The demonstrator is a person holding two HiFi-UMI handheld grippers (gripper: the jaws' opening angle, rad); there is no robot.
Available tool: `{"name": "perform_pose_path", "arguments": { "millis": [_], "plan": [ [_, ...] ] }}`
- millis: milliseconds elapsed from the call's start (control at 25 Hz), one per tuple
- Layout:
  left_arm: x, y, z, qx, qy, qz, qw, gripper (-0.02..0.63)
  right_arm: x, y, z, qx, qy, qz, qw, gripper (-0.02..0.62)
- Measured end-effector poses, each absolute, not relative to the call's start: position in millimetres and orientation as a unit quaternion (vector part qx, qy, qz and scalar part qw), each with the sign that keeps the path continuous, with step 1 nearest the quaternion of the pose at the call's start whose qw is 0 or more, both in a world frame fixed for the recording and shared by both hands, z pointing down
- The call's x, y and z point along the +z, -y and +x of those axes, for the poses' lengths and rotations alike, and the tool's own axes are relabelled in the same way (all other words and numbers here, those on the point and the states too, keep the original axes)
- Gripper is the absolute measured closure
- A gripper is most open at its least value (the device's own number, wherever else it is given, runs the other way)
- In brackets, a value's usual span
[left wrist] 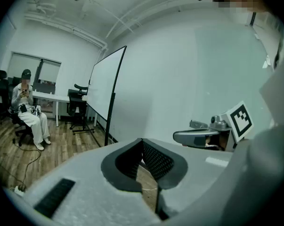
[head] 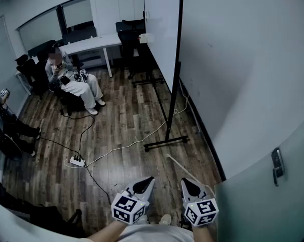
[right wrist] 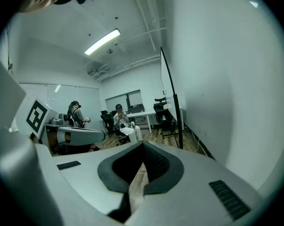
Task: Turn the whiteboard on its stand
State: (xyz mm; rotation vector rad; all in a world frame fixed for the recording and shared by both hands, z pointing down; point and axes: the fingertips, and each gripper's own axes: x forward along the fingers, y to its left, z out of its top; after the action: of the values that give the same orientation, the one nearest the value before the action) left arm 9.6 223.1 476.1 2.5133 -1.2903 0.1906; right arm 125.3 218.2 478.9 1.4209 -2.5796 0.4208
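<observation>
Head view first: my left tongs and right tongs sit low at six o'clock, side by side. Their tips point forward over the wooden floor, marker cubes nearest me. The whiteboard is up at one o'clock, turned almost edge-on to me and running close along the wall. Its black stand is planted on the floor, well apart from both tongs. A white cable trails from near the stand's foot to a power strip at eight o'clock. A seated person is over at ten o'clock.

Left gripper view now: my left tongs are pressed together, tips meeting, nothing pinched. The whiteboard stands upright at eleven o'clock, its white face at a slant. The seated person is at nine o'clock, and my right tongs poke in at three o'clock.

Over to the right gripper view: the right tongs are pressed together too, and empty. The whiteboard is at one o'clock, just a thin dark edge beside the wall. The seated person is near the middle, and my left tongs come in at nine o'clock. A ceiling light glows at eleven o'clock.
</observation>
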Motion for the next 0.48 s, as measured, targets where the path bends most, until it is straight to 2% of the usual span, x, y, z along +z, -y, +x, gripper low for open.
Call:
{"name": "perform_pose_path", "arguments": {
  "millis": [320, 480],
  "plan": [
    [471.2, -225.0, -13.2, 0.061, 0.447, 0.878, 0.160, 0.595, 472.9, -221.5, 104.9, 0.142, 0.863, 0.478, 0.080, 0.589],
    [469.5, -227.8, -25.3, 0.057, 0.441, 0.882, 0.159, 0.595, 467.7, -220.8, 94.0, 0.155, 0.858, 0.487, 0.053, 0.589]
  ]
}}
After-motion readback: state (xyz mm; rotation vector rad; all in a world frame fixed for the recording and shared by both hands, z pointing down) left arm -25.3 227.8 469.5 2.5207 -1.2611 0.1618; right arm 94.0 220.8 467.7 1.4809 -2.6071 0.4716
